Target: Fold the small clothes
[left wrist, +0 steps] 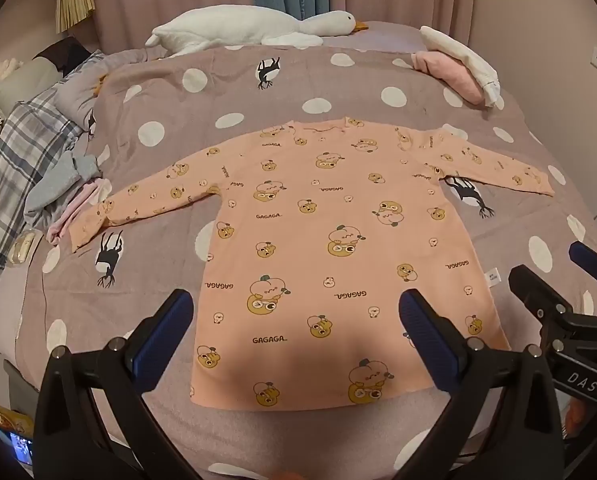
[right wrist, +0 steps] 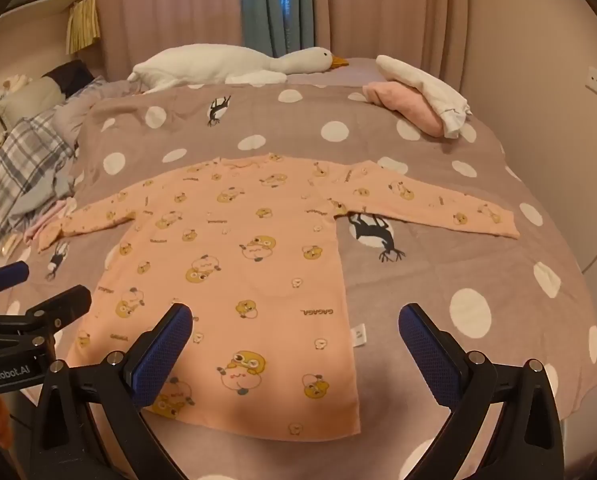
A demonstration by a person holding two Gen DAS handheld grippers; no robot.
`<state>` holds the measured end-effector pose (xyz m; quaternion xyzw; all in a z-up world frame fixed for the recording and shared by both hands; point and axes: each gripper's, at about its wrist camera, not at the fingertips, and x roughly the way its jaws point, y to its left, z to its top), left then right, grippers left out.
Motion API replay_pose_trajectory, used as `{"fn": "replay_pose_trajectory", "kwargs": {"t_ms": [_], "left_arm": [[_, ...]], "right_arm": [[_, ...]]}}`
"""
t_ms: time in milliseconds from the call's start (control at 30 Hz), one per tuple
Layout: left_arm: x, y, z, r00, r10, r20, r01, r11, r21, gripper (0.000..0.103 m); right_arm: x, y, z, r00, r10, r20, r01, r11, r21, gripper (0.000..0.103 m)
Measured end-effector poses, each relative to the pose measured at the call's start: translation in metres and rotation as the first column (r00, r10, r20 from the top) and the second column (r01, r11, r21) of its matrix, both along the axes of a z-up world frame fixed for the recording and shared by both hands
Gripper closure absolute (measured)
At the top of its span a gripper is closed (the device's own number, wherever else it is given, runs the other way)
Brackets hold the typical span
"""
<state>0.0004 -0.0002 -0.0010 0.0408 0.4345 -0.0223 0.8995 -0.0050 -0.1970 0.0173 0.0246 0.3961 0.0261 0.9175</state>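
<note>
- Spread over the whole work surface: a mauve bedspread (left wrist: pixel 258 92) with white polka dots and black bird prints, smooth under the garment and giving a flat base for folding.
- Lying flat in the middle of that bedspread, neck toward the far side and hem nearest the cameras: a peach long-sleeved child's top (left wrist: pixel 318 232) printed with yellow cartoon ducks and "GAGAGA", both sleeves stretched out sideways.
- Judged still unfolded; likely first step a sleeve or side fold inward.
- Best done by pinching a single layer at a hem corner and the matching shoulder, lifting low, and carrying the edge across without dragging the body.
- Worth keeping the far left cuff clear of the crumpled grey and pink clothes pile (left wrist: pixel 64 188) it lies beside.
- Left gripper (left wrist: pixel 294 320): blue-padded fingers spread wide, hovering above the hem, gripping nothing; contact with cloth not discernible.
- Right gripper (right wrist: pixel 294 328): fingers likewise wide apart over the top's right hem edge, empty.
</note>
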Motion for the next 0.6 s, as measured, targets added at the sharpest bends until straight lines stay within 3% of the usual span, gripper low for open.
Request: {"fn": "replay_pose_trajectory", "kwargs": {"t_ms": [600], "left_arm": [[0.0,0.004,0.0,1.0,-0.001,0.001,0.001,1.0,-0.03,0.0]], "right_arm": [[-0.001,-0.002,0.005,1.0,-0.005,0.009,0.005,1.0,-0.008,0.001]]}}
